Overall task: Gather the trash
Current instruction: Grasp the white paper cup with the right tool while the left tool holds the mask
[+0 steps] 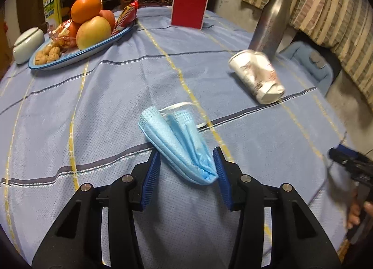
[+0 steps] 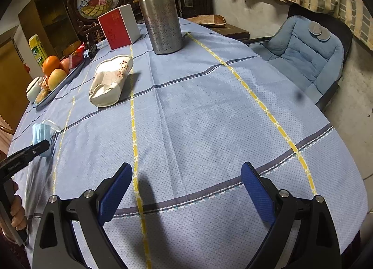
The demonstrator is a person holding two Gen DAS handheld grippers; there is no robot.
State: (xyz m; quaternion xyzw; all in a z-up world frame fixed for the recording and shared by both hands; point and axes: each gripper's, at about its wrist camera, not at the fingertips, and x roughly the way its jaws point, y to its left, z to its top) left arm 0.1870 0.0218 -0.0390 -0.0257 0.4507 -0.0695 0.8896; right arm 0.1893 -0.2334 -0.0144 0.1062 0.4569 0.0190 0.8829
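Observation:
A crumpled light-blue face mask (image 1: 177,138) with white ear loops lies on the blue tablecloth. Its near end is bunched between the blue pads of my left gripper (image 1: 186,152), which press it from both sides. From the right wrist view the mask (image 2: 39,131) shows at the far left, with the left gripper (image 2: 35,148) over its near end. A squashed white paper cup (image 1: 256,75) (image 2: 112,80) lies on its side farther back. My right gripper (image 2: 186,166) hangs open over bare cloth near the table's front edge, and its dark tip (image 1: 349,161) shows at the right.
A blue-rimmed tray (image 1: 77,57) of fruit and walnuts, a white lidded jar (image 1: 26,45), a red box (image 1: 190,4) and a tall steel flask (image 2: 160,12) stand along the back. A blue-cushioned chair (image 2: 303,49) stands beyond the table's right edge.

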